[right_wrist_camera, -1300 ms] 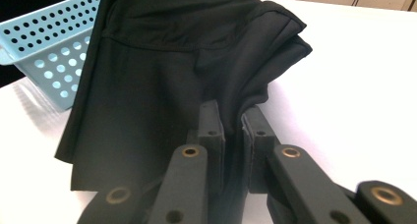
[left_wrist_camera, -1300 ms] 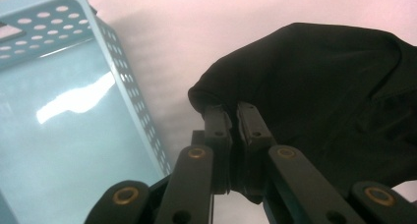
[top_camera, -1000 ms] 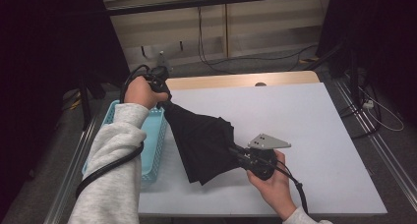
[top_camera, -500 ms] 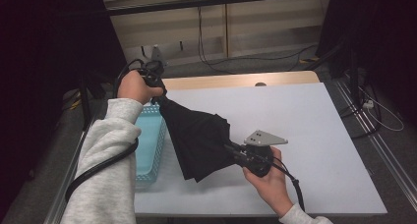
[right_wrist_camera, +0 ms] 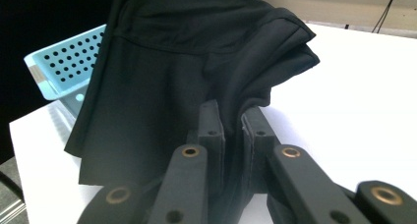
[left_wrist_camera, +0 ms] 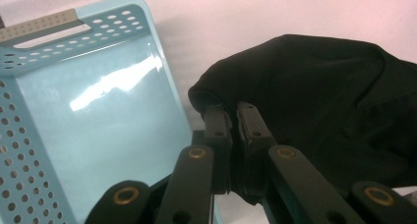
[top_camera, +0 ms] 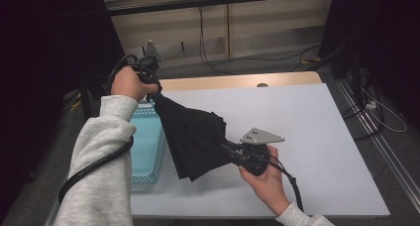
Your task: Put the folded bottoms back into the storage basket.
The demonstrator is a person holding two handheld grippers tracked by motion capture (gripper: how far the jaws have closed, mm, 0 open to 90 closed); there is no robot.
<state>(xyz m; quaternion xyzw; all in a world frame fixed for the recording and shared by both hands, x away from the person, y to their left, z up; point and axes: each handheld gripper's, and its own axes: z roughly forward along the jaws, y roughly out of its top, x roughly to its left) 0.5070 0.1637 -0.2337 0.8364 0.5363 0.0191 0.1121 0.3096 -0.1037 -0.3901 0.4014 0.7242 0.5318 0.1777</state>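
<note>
High view: I hold the black garment (top_camera: pixel 195 137) stretched between my two hands, above the white surface (top_camera: pixel 317 132). My left hand-held gripper (top_camera: pixel 157 89) is raised at the far left, over the far end of the blue basket (top_camera: pixel 146 146), clamped on one end of the cloth. My right hand-held gripper (top_camera: pixel 233 150) sits lower and nearer to me, clamped on the opposite end. The garment's long axis runs on a diagonal from far-left and high to near-right and low; the loose folds hang below that line, their lower edge close to the surface beside the basket.

Left gripper view: jaws pressed together on a rolled edge of the black garment (left_wrist_camera: pixel 314 101), cloth trailing off to the right. The blue basket (left_wrist_camera: pixel 98 116) lies directly below and to the left, its floor bare.

Right gripper view: jaws closed on a fold of the black garment (right_wrist_camera: pixel 196 71), which rises away from me toward the far left. The blue basket (right_wrist_camera: pixel 69 62) shows behind it at left, the white surface (right_wrist_camera: pixel 354 111) to the right.

Judgement: the basket lies under the left hand, so that hand is nearer it; the right end has to travel left along the cloth's axis if the garment is to go in
</note>
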